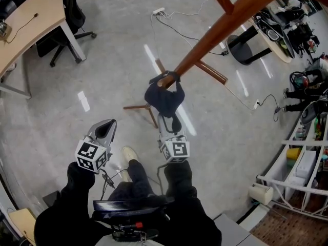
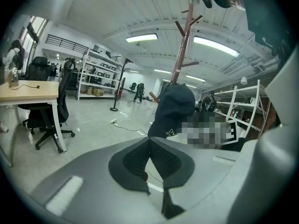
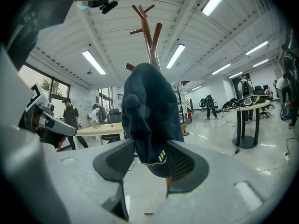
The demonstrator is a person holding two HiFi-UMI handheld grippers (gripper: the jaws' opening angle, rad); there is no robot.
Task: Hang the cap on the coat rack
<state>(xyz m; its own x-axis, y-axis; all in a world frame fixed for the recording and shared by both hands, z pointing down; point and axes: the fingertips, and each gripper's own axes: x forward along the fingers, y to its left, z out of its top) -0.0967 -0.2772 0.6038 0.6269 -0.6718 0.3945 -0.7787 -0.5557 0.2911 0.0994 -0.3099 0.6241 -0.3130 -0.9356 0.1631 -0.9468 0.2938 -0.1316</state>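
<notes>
Head view: the cap hangs on a low peg of the rack, near the centre of the scene. The rack's brown pole runs from the cap up toward the far right. Its legs spread on the floor behind the cap.

The right hand-held gripper points at the cap from the near side, with its tips at the cap's lower edge. Right gripper view: the jaws stand wide apart. The cap's lower part hangs between them, and the pads do not press on it.

The left hand-held gripper is to the left of the right one and apart from the cap. Left gripper view: the jaws are together with nothing between them. The cap and rack lie ahead, slightly to the right.

A tabletop and a chair stand at the far left. Shelves stand at the right.
</notes>
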